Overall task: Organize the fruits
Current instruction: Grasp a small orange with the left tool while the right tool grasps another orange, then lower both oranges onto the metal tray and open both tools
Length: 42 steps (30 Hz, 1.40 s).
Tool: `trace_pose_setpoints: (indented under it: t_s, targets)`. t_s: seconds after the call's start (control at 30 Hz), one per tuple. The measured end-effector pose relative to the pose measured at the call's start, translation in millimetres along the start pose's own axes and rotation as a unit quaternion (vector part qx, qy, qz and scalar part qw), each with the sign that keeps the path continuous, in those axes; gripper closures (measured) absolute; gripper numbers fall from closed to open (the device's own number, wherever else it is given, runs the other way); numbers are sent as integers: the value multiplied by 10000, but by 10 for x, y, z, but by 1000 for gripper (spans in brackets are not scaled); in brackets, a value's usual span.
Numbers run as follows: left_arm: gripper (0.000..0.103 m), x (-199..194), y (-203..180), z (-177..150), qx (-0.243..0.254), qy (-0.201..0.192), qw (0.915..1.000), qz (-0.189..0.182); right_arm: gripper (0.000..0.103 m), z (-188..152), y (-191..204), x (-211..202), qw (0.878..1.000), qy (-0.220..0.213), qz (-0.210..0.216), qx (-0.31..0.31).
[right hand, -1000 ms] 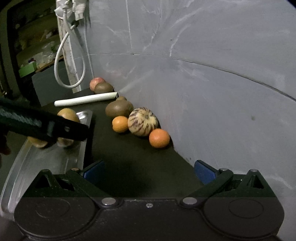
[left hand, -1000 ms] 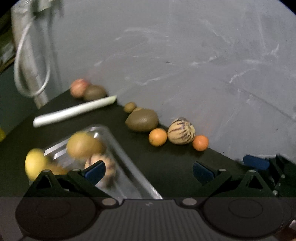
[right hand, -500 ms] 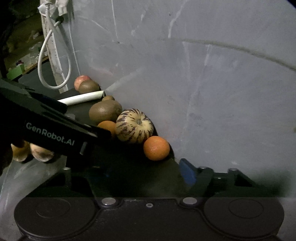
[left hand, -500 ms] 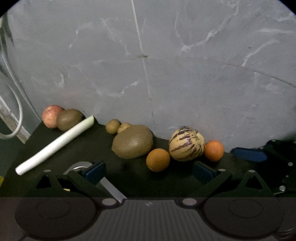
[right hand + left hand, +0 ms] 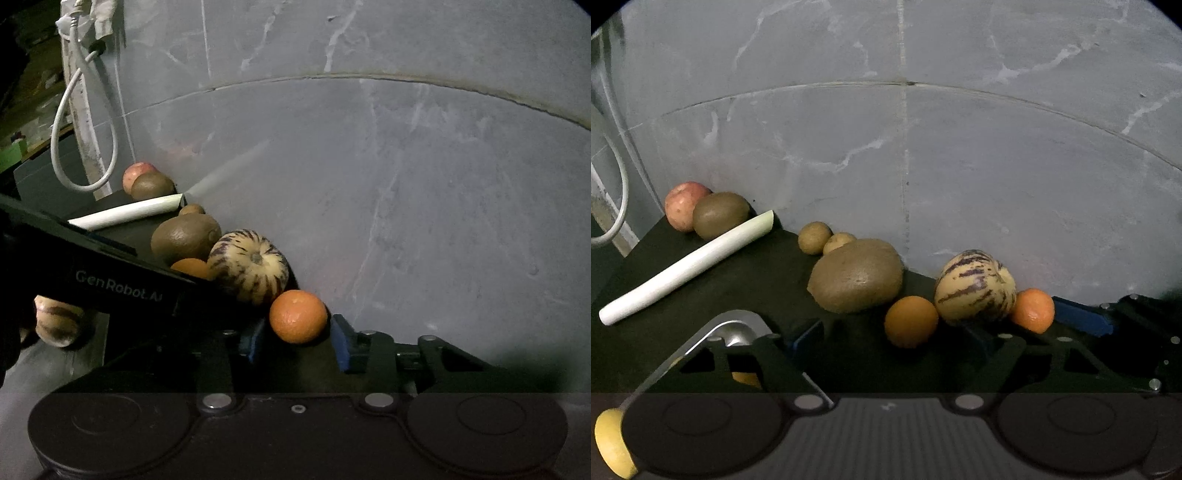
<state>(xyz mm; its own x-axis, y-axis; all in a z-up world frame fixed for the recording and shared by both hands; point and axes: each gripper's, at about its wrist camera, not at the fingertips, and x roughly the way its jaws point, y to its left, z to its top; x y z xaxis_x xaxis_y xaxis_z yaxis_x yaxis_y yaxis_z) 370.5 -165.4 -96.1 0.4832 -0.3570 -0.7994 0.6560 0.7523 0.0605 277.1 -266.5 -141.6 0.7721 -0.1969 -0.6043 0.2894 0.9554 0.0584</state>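
A: While both units face the wall, biggest first: dark surface [image 5: 746, 291] runs along the grey wall [image 5: 960, 166], fruit lined up at its back edge. Metal tray [image 5: 738, 326] sits at the front left, mostly hidden; a yellow fruit [image 5: 611, 443] shows at the frame edge, and a striped one [image 5: 55, 323] lies in the tray in the right view.

B: The loose stuff?

A: White stalk [image 5: 687, 266] lying slanted, big kiwi [image 5: 857, 280], striped melon [image 5: 975, 286] touching the wall, apple [image 5: 683, 205] and smaller kiwi [image 5: 720, 214] at the far left end, two oranges, then two small brown fruits [image 5: 814, 238] behind the big kiwi.

B: Grippers?

A: Right gripper [image 5: 299, 338] is spread, blue pads on either side of the right orange [image 5: 297, 315], which sits on the surface just beside the melon, near the wall. Not pinched, as far as I can tell; gaps look visible on both sides. Left gripper [image 5: 901, 338] is spread too, empty, aimed at the left orange [image 5: 910, 321].

B: Step?

A: Reads as pre-grasp on the right orange. Next it needs to close squarely across the fruit's middle, lift clear of the melon, and carry to the tray. Round and smooth, so it could roll out if caught off-centre.
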Motion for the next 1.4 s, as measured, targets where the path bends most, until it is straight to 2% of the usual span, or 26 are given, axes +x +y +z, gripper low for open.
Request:
trace_pose_setpoints:
  t_s: [0.03,0.27,0.4,0.67,0.93,1.23,1.4]
  targets:
    - [34,2,6,1,-47,34,10000,-37,65,1,1,6,10000,-9,-24,9]
    - [52,46,10,17,-152,125,9996,-181,67,6,15,34,10000,-31,-42,18]
    - [67,48,15,23,-224,109,9992,-318,67,-4,-7,12,10000,-10,11,-36]
    - [68,-25,36,-75,-595,22,9966,-564,68,-26,-56,-101,9990,136,364,-224]
    - [68,-339,73,-309,-1203,-155,9915,-461,68,-54,19,-310,9959,54,645,-639]
    - [68,-920,228,-701,-2217,-474,9739,-94,68,-22,226,-491,9902,-60,1039,-935]
    - [68,-1160,399,-933,-2763,-605,9587,294,68,14,445,-543,9834,-107,1357,-1204]
